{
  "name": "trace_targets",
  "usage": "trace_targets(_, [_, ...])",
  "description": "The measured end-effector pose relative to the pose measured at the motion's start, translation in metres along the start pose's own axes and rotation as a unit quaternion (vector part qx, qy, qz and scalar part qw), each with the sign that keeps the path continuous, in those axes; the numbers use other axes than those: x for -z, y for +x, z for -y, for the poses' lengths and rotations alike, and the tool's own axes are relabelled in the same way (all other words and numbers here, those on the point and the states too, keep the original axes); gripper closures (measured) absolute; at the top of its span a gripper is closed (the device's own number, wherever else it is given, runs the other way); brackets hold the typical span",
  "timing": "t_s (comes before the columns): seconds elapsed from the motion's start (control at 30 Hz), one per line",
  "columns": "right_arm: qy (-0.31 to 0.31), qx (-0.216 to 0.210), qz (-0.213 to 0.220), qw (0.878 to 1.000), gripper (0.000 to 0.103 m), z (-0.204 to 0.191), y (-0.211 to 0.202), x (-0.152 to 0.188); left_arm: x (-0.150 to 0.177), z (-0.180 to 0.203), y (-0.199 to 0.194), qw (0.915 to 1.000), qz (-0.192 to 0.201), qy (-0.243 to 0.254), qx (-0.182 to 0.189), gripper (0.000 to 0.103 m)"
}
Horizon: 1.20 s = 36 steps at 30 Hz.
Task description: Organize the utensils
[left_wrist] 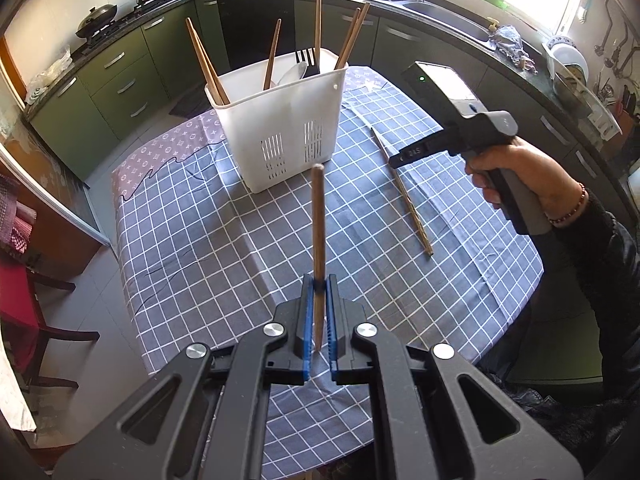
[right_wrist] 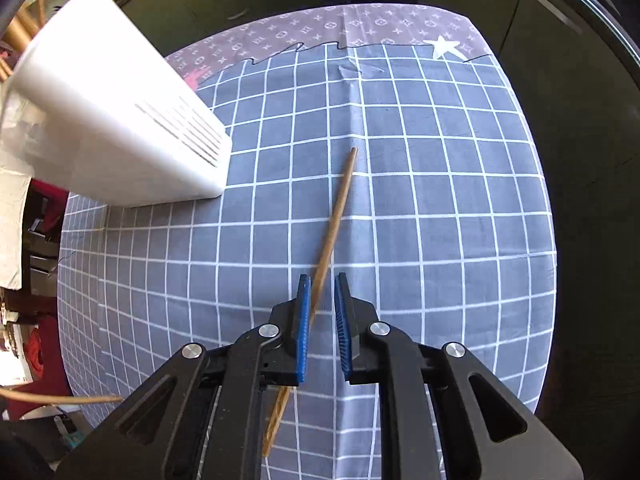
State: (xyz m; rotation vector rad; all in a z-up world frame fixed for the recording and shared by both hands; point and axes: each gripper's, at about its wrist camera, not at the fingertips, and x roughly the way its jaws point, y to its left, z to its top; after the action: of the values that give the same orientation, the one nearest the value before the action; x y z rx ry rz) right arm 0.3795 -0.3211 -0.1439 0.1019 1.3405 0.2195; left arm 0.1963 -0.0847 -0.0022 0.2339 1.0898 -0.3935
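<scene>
My left gripper (left_wrist: 319,280) is shut on a dark wooden chopstick (left_wrist: 319,220), which stands upright in its blue pads above the table. Behind it is a white slotted utensil caddy (left_wrist: 280,120) holding several chopsticks, a black fork and a pale spoon. A second chopstick (right_wrist: 340,204) lies slanted on the checked tablecloth (right_wrist: 440,200). My right gripper (right_wrist: 322,280) hovers low over its near half, jaws a little apart. The stick runs through the gap close to the left pad and is not pinched. In the left wrist view that chopstick (left_wrist: 408,200) lies right of the caddy.
A person's hand (left_wrist: 516,176) holds the right gripper's handle at the right. The caddy (right_wrist: 112,120) stands close on the right gripper's left. Green cabinets, a stove with pots (left_wrist: 98,20) and a sink (left_wrist: 436,12) ring the table. A red chair (left_wrist: 24,300) stands at the left.
</scene>
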Motion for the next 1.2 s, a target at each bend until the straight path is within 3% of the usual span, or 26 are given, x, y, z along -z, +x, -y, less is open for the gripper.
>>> trace_targets(0.37, [-0.003,0.049,0.0,0.999,0.096,-0.011,0.011,-0.013,0.003,-0.005,-0.002,0.9998,0.009,0.006,0.014,0.097])
trace_targets(0.53, [-0.009,0.007,0.049,0.999,0.096,-0.005,-0.029,0.011,0.004,-0.006,-0.002,0.9998,0.01,0.004,0.016,0.097])
trace_targets(0.77, [-0.052,-0.072,0.148,0.985,0.096,-0.008,-0.117,0.084,0.006,-0.007,-0.01,0.9998,0.015,0.001,0.013,0.097])
trace_targets(0.97, [-0.104,-0.076,0.187,0.974,0.096,-0.037,-0.149,0.126,0.006,-0.008,-0.016,0.9998,0.017,-0.005,0.005,0.097])
trace_targets(1.2, [-0.138,-0.082,0.221,0.962,0.096,-0.063,-0.178,0.135,0.001,-0.004,-0.024,0.9997,0.023,-0.002,0.0,0.097])
